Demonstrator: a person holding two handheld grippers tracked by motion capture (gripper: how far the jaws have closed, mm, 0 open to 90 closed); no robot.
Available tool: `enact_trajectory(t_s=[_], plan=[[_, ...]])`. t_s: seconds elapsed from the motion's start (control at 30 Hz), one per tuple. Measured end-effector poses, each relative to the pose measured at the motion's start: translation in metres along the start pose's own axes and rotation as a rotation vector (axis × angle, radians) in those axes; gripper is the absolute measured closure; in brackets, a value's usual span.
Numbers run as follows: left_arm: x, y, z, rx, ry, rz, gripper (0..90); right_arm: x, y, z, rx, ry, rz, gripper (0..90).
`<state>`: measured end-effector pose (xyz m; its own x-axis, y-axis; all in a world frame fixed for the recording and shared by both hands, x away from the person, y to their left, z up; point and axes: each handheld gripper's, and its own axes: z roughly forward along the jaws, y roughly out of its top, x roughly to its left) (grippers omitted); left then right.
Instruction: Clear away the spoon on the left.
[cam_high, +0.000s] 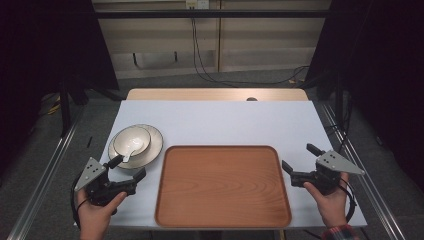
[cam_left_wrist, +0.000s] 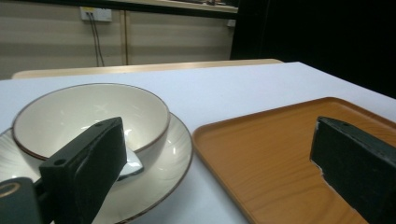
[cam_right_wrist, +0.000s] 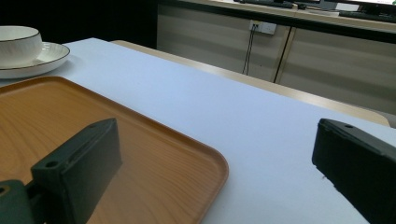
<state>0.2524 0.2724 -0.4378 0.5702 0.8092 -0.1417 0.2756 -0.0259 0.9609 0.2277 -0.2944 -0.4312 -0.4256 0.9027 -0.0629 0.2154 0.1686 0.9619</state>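
High view: the bowl (cam_high: 132, 141), a spoon (cam_high: 134, 148) inside it, stands on a plate (cam_high: 152, 145) on the bench (cam_high: 225, 120), just left of the wooden tray (cam_high: 222, 186). Left gripper (cam_high: 131, 168) lies just near-side of the plate, its jaws spread wide and empty, aimed across plate edge and tray corner; it is the nearer hand. Right gripper (cam_high: 299, 157), right of the tray, also has its jaws wide apart, holding nothing. No readable brand or writing appears.
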Motion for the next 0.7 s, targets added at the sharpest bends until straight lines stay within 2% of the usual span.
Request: enact_trajectory(t_s=[0.03, 0.1, 0.2, 0.4, 0.43, 0.7], plan=[[0.0005, 0.0003, -0.0005, -0.003, 0.003, 0.0, 3.7, -0.0001, 0.0, -0.0001, 0.006, -0.008, 0.005, 0.8], [0.0011, 0.0006, -0.0009, -0.006, 0.011, -0.002, 3.7, -0.001, -0.0003, 0.0, 0.003, 0.01, 0.017, 0.9], [0.0023, 0.0007, -0.0012, -0.01, 0.023, -0.008, 3.7, -0.0004, -0.0005, 0.0001, 0.008, 0.012, 0.02, 1.0], [0.0066, 0.0008, -0.0008, -0.009, 0.055, -0.009, 3.7, 0.0021, -0.0012, 0.0009, 0.015, 0.023, 0.005, 1.0], [0.0069, 0.0008, -0.0006, -0.011, 0.061, -0.01, 3.7, 0.0024, -0.0013, 0.0012, 0.016, 0.014, 0.002, 1.0], [0.0082, 0.0002, 0.0014, -0.011, 0.083, -0.015, 3.8, 0.0026, -0.0024, -0.0018, 0.016, 0.021, 0.005, 1.2]])
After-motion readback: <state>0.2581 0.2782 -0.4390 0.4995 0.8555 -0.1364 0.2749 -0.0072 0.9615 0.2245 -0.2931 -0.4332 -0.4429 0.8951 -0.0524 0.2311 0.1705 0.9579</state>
